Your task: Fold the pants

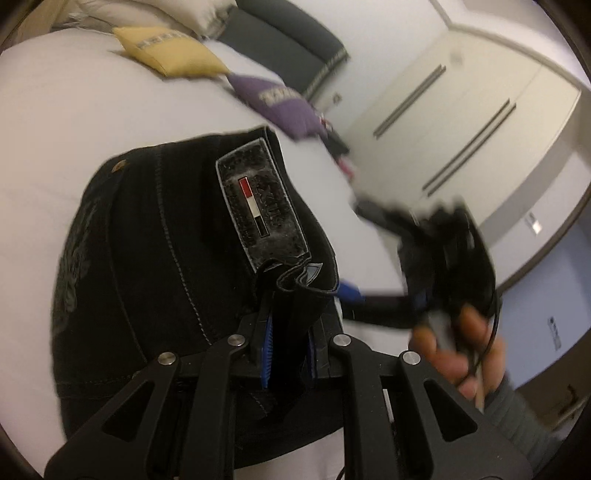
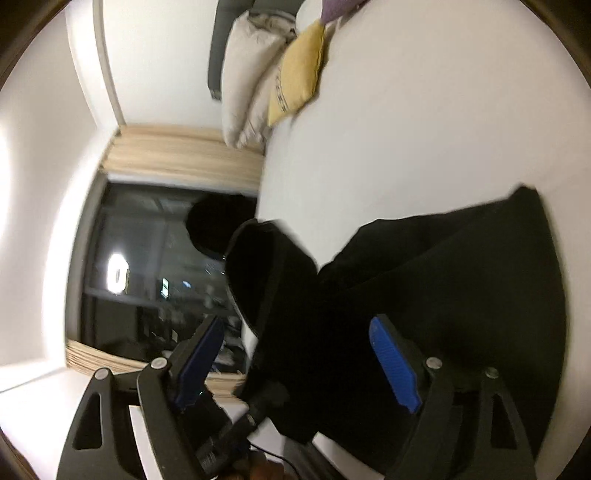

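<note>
— Pants (image 1: 155, 280), black ones, lie bunched on the white bed (image 1: 74, 110). Start at the left of the left camera's view: what's there?

— Grey embroidery on the dark cloth, then a stitched seam, then a leather patch (image 1: 258, 206) with a red, white and black stripe near the waistband.

— And the left gripper (image 1: 288, 350)?

— Its blue-padded fingers are pinched tight on a fold of the waistband, just below that patch. The cloth stands up between them.

— Further right?

— The right gripper (image 1: 447, 254) shows as a dark blur above the bed's edge, with a hand (image 1: 465, 354) wrapped around its handle. Behind it stand cream wardrobe doors (image 1: 461, 110).

— What about the far end of the bed?

— A yellow cushion (image 1: 170, 51) and a purple cushion (image 1: 280, 103) lie side by side, with a dark headboard (image 1: 288, 33) behind them.

— Now the right camera's view, left to right.

— A dark window (image 2: 147, 277) framed by a beige curtain (image 2: 177, 155), then the pants (image 2: 443, 288) draped from the bed's edge across the mattress.

— Is the right gripper (image 2: 299, 362) holding anything?

— No. Its two blue pads are spread wide apart. The pants sit between and beyond them, but neither pad clamps the fabric.

— Anything above?

— Pale pillows (image 2: 247, 74) and the yellow cushion (image 2: 299, 77) against the wall, with the white bed (image 2: 443, 110) filling the right side.
</note>
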